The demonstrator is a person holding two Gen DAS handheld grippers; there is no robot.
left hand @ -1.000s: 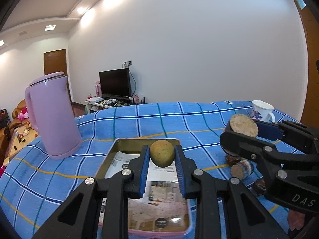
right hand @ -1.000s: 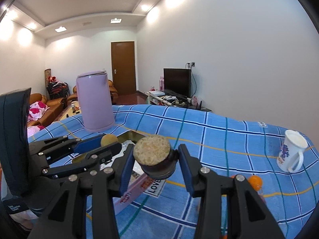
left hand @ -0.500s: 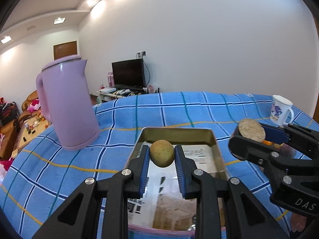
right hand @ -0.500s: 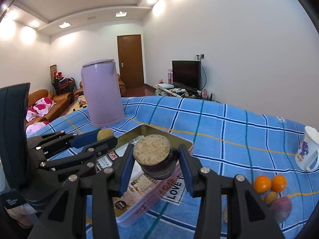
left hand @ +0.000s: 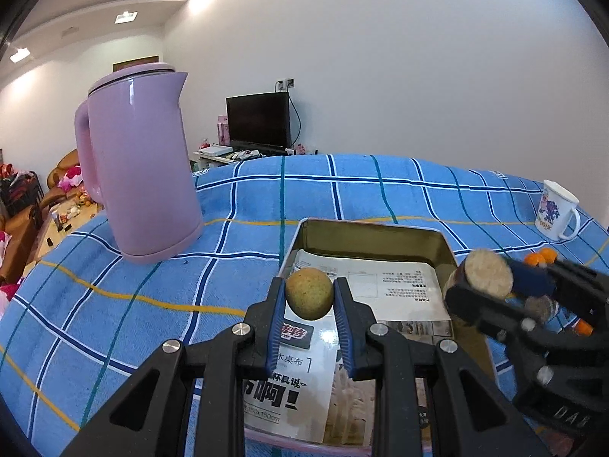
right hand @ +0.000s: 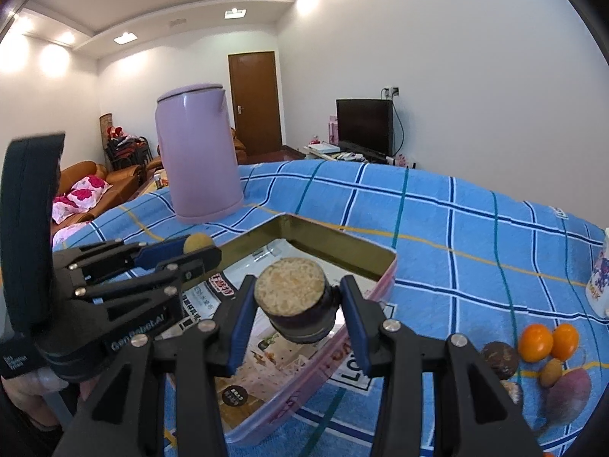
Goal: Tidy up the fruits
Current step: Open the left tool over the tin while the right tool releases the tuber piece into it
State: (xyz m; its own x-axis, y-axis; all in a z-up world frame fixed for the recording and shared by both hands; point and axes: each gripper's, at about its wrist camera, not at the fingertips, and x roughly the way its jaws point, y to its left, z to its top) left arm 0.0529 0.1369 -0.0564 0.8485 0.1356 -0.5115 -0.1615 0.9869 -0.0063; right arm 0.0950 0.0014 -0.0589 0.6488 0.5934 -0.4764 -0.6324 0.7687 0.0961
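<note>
While both claws hang above the open tin, the stock reads as follows.

Left claw: closed on a small round yellow-brown fruit, blue pads pressing its two sides; fruit held over the near left part of the tin.

Right claw: narrowed onto a dark purple fruit piece with a pale, grainy cut face turned up; pads against its sides; held over the tin's near edge. In the left wrist view the same piece sits at the tin's right rim.

Tin: shallow, rectangular, gold inside, pink outer wall with lettering; printed paper sheets line the bottom. Rests on the bench, which is covered by a blue checked cloth.

Loose fruit on the cloth, to the right of the tin: two oranges touching each other; a dark brown round fruit near them; a small yellow-brown fruit; a purple-pink fruit at the edge of view.

Lilac kettle: upright, lid on, beyond the tin to the left.

White mug with a printed figure: upright at the far right of the cloth.

Background: television, brown door, sofa with patterned cushions.
</note>
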